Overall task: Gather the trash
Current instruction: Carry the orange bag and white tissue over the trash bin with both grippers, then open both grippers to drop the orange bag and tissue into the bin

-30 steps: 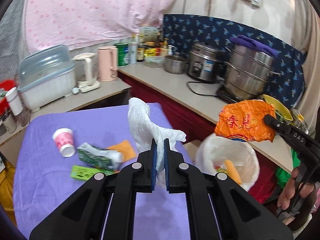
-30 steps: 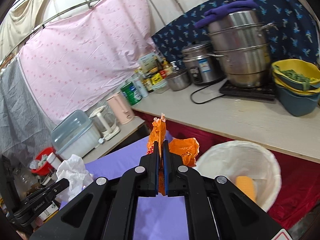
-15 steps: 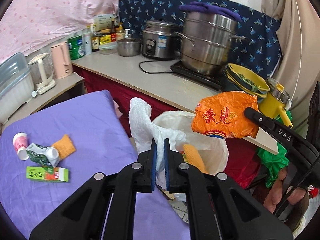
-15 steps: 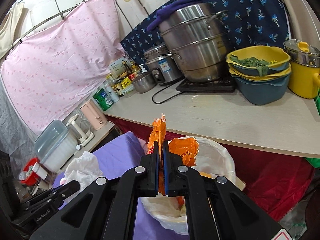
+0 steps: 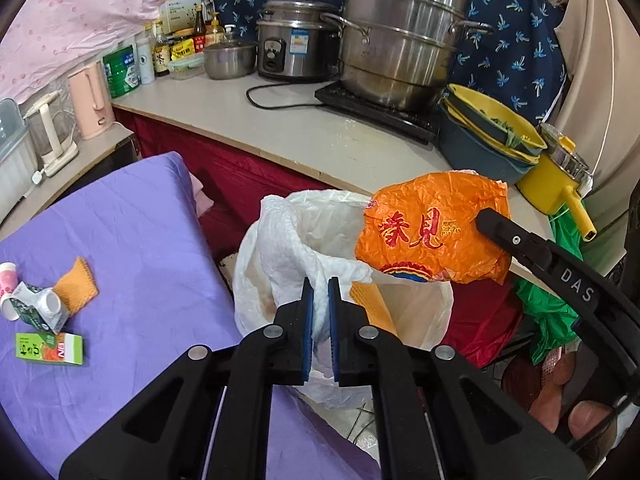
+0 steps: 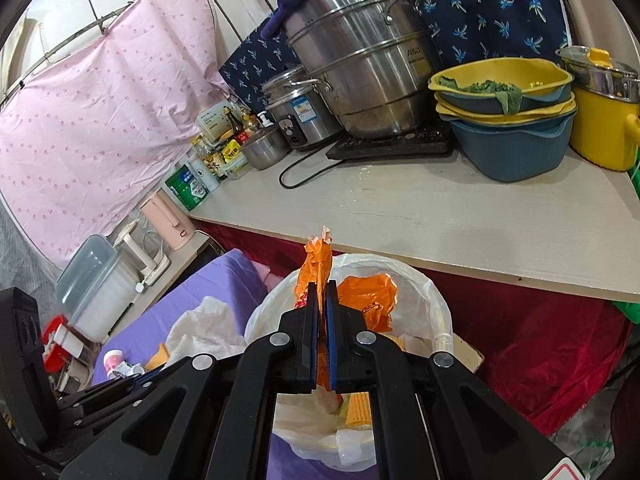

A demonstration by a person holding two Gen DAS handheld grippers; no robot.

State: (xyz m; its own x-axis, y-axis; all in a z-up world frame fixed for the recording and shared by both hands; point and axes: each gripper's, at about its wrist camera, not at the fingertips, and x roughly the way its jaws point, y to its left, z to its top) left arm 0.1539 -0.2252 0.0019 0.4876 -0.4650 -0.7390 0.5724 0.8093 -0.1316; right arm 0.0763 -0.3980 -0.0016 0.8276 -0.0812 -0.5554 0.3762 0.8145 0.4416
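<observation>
My left gripper (image 5: pixel 319 284) is shut on a crumpled white paper towel (image 5: pixel 290 240) and holds it over the near rim of the white-lined trash bin (image 5: pixel 424 312). My right gripper (image 6: pixel 321 286) is shut on an orange plastic wrapper (image 6: pixel 368 300), held above the bin's opening (image 6: pixel 438 308); the wrapper (image 5: pixel 432 228) and right gripper's finger (image 5: pixel 520 244) also show in the left wrist view. An orange sponge piece (image 6: pixel 358 406) lies inside the bin. On the purple table (image 5: pixel 140 240) lie a paper cup (image 5: pixel 8 280), a crushed carton (image 5: pixel 38 308), an orange sponge (image 5: pixel 76 282) and a green box (image 5: pixel 50 348).
A counter (image 6: pixel 440 216) behind the bin carries a large steel steamer (image 6: pixel 360 60), a rice cooker (image 6: pixel 300 112), stacked basins (image 6: pixel 508 120), a yellow pot (image 6: pixel 600 120), bottles and a pink kettle (image 5: pixel 90 100). Red cloth (image 6: pixel 540 340) hangs below the counter.
Both grippers have moved right, from over the table to over the bin. Each still holds its piece. The table litter has slid to the left edge of the left wrist view.
</observation>
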